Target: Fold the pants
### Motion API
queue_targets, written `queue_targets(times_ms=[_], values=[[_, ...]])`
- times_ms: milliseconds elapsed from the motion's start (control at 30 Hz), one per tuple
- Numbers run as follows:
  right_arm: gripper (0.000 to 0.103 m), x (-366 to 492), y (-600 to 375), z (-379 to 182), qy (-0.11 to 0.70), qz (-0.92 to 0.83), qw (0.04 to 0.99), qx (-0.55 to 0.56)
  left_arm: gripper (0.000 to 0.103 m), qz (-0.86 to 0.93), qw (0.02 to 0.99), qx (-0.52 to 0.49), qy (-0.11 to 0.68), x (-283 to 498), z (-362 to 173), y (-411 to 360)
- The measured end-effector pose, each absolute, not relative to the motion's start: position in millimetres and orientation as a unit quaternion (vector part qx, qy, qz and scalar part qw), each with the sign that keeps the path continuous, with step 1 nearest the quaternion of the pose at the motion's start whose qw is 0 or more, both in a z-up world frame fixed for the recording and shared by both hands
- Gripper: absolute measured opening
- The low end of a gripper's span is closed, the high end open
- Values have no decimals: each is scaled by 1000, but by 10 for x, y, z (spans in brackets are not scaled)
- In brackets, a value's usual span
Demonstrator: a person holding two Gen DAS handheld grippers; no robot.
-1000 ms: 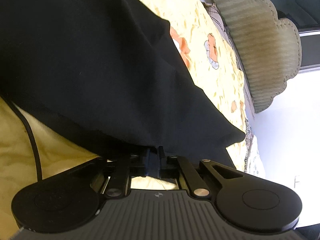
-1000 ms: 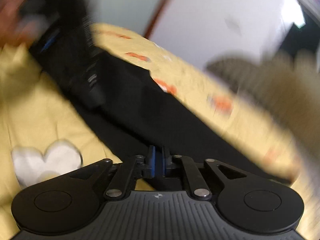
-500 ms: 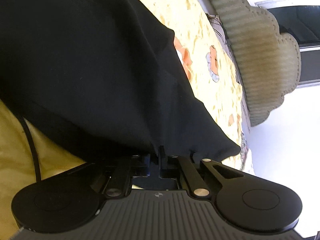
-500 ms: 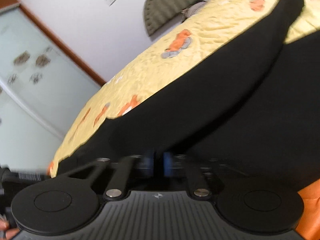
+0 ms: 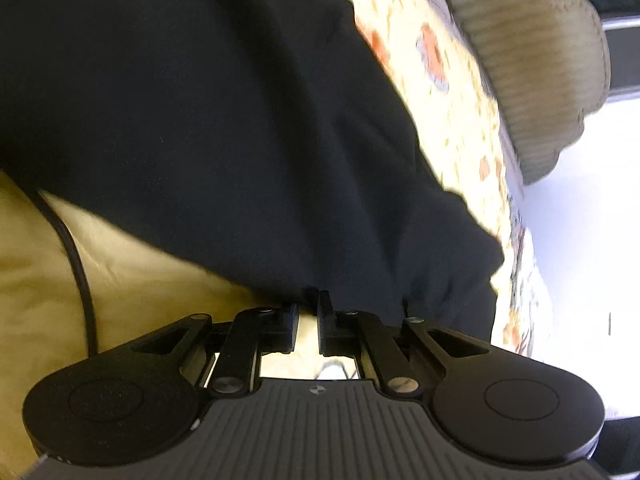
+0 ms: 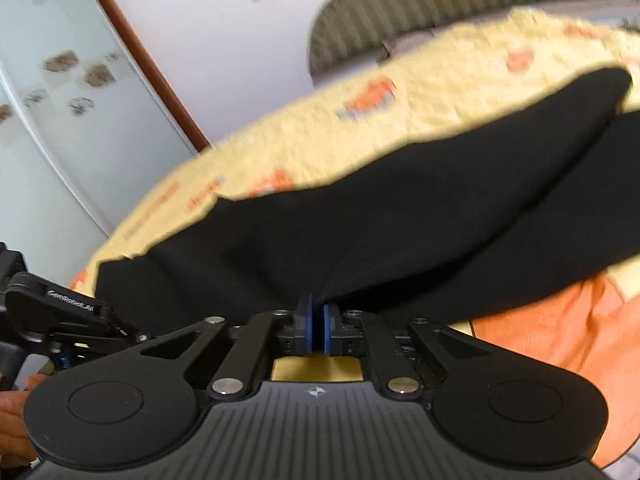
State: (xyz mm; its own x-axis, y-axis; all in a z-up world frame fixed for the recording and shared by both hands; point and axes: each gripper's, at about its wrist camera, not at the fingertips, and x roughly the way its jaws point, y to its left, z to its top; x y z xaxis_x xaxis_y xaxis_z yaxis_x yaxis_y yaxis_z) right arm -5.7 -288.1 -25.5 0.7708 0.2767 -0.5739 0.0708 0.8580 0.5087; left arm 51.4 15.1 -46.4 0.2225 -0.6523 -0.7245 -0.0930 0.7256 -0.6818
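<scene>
Black pants (image 5: 208,120), soft and matte, lie draped on the bed's (image 5: 460,120) crinkled yellow quilt; the left hand-held gripper (image 5: 308,316) has just parted, fabric edge at its tips; the right hand-held gripper (image 6: 316,322), just loosening, shows cloth between blue pads (image 6: 306,324); ribbed scalloped headboard (image 5: 532,60) behind.
</scene>
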Motion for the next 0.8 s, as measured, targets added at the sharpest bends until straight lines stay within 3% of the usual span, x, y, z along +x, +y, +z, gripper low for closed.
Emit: queue_targets(times_ms=[67,133,200,333,400,600,800], values=[[17,-71,-2989,-233,321,62,900,288,28,-219,718,-282,597,474,-361,59],[39,-113,-3168,-187,293,49,902,314,39,-249,731,-245,586,422,-200,-42],[75,-123,-3401,-183,269,12,901,340,44,-271,750,-220,561,421,-25,-147],[75,-23,-3926,-308,245,-44,875,414,63,-284,793,-199,501,544,235,-336],[74,46,-4158,-438,232,-39,845,480,79,-290,808,-182,479,649,246,-453],[80,244,-4562,-379,192,-105,811,543,73,-227,850,-45,473,791,-71,-843],[82,864,-4641,-100,234,-113,824,504,75,-232,871,57,429,535,-208,-973]])
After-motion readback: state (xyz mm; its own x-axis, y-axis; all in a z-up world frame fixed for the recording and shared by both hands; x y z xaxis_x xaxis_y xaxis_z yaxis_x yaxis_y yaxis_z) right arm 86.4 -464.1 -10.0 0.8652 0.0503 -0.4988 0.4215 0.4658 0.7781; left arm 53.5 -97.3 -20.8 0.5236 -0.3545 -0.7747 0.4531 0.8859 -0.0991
